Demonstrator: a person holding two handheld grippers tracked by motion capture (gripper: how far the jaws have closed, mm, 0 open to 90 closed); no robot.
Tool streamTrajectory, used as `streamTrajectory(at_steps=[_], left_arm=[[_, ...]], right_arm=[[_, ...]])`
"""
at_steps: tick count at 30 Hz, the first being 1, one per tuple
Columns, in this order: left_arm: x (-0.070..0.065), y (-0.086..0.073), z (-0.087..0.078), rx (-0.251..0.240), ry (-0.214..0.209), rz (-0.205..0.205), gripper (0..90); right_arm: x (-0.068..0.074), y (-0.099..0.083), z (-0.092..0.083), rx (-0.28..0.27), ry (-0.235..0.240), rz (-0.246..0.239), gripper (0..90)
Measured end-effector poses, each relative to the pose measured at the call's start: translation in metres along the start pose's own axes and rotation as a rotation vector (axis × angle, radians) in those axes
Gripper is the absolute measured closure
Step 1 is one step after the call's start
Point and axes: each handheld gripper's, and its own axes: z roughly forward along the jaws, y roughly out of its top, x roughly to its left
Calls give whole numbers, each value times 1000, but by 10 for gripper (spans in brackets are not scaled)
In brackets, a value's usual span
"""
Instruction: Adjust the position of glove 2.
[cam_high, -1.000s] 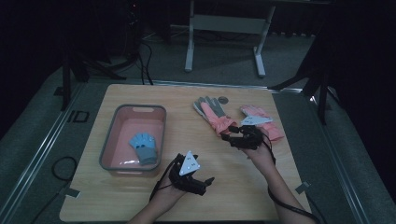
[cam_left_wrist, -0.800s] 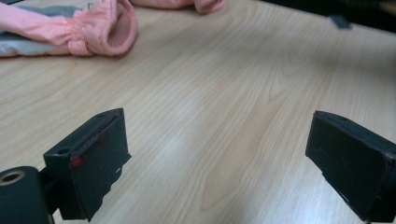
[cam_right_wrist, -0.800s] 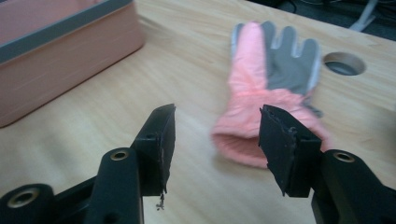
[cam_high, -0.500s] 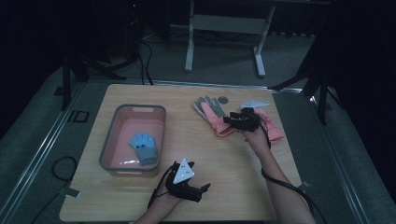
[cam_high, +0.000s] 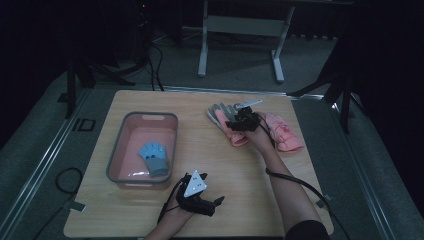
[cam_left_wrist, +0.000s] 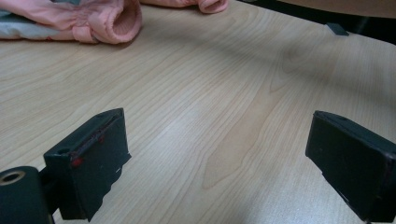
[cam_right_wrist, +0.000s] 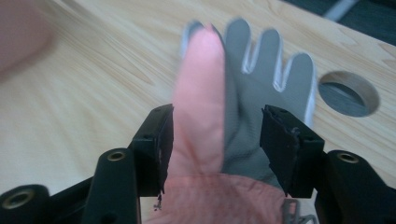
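Note:
A pink glove with grey fingers (cam_high: 220, 114) lies flat at the table's far middle, and a second pink glove (cam_high: 282, 132) lies just to its right. My right gripper (cam_high: 240, 121) hovers over the first glove. In the right gripper view the gripper (cam_right_wrist: 215, 126) straddles the glove (cam_right_wrist: 243, 84); its jaws have just been opening and do not squeeze the glove. My left gripper (cam_high: 216, 205) rests near the front edge. Its wide-open jaws (cam_left_wrist: 217, 135) have only bare wood between them. A pink cuff (cam_left_wrist: 112, 21) lies far ahead of it.
A pink basin with a grey rim (cam_high: 150, 116) stands at the left with a blue glove (cam_high: 154, 156) inside. A round hole (cam_right_wrist: 348, 93) pierces the tabletop beyond the grey fingers. A cable trails from my right gripper along the forearm. Dark floor surrounds the table (cam_high: 220, 165).
My right hand has moved away from the person and leftward, from the near part of the pink gloves to above the grey-fingered one. The left hand has stayed put.

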Motion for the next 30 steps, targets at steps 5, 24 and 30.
streamTrajectory(at_steps=[5, 24, 30], left_arm=[[-1, -1, 1, 8, -1, 4, 61], [1, 1, -2, -12, 22, 0, 61], [0, 1, 1, -8, 21, 13, 61]], right_arm=[[0, -7, 13, 66, -16, 16, 504], [46, 6, -59, -68, -115, 199, 865], [76, -1, -106, -114, -165, 218, 865]])
